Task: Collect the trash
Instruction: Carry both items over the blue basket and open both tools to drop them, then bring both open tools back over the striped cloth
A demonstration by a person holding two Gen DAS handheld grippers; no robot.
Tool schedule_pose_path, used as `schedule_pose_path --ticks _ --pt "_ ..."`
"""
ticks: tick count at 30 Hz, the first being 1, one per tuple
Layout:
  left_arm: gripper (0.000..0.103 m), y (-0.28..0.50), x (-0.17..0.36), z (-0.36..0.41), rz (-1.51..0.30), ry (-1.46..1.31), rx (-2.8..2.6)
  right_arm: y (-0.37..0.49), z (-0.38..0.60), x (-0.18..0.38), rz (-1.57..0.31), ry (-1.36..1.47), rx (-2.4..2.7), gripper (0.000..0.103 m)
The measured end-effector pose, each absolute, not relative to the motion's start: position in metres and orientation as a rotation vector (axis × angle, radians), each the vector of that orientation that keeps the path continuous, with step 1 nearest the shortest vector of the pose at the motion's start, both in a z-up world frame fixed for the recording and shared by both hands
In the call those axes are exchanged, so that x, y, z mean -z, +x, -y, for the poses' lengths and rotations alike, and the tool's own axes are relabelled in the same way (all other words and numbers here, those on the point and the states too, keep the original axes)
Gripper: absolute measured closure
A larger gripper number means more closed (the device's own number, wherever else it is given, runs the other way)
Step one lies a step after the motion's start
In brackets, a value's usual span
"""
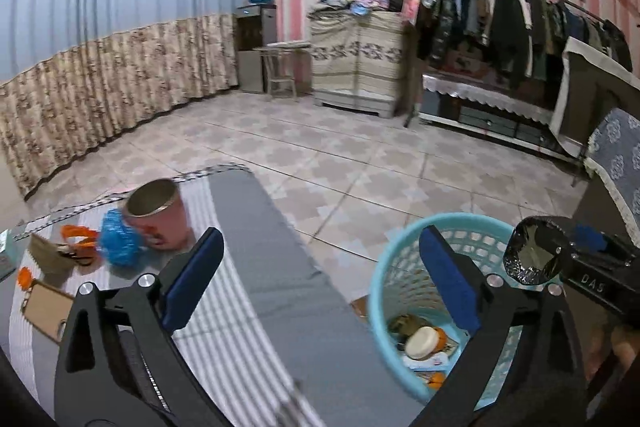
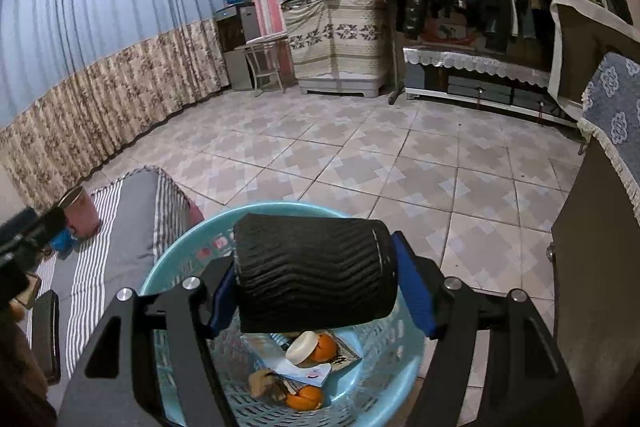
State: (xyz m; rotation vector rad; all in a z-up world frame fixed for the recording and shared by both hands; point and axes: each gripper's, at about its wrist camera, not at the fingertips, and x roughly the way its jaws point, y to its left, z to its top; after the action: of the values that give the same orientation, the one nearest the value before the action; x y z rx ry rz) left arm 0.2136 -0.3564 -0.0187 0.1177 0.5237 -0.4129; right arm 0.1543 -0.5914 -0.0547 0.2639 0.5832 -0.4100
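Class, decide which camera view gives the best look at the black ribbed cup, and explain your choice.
The right wrist view: the black ribbed cup fills the centre, lying sideways between the right gripper fingers above the blue basket. The left wrist view shows only its open mouth, end-on at the right edge.

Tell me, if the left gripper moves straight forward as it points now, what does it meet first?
Probably nothing near. The left gripper is open and points past the striped cloth's edge, between it and the basket, toward bare floor tiles. Depth is uncertain.
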Motion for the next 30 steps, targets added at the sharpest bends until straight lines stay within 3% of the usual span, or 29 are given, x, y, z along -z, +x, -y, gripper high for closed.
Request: schedule_pose_path --ticks 4,7,10,13,30 --pt "0.006 0.215 0.014 0.334 -0.517 0.091 0.376 0.162 0.585 0.056 -0.595 0.252 0.404 0.035" --pt "0.006 0.215 0.010 0.318 -0.508 0.083 0.345 0.165 0.584 0.058 -0.604 0.256 0.403 0.018" --pt "0.006 0.216 0.008 0.303 -0.507 0.075 0.323 0.166 0.582 0.058 -0.610 0.237 0.416 0.016" --pt "0.006 0.216 0.008 0.286 -0.508 0.073 0.296 0.168 0.579 0.054 -0.601 0.217 0.437 0.006" --pt "0.006 0.195 0.033 0.132 -0.570 0.028 0.068 0.177 0.506 0.046 -0.564 0.073 0.357 0.005"
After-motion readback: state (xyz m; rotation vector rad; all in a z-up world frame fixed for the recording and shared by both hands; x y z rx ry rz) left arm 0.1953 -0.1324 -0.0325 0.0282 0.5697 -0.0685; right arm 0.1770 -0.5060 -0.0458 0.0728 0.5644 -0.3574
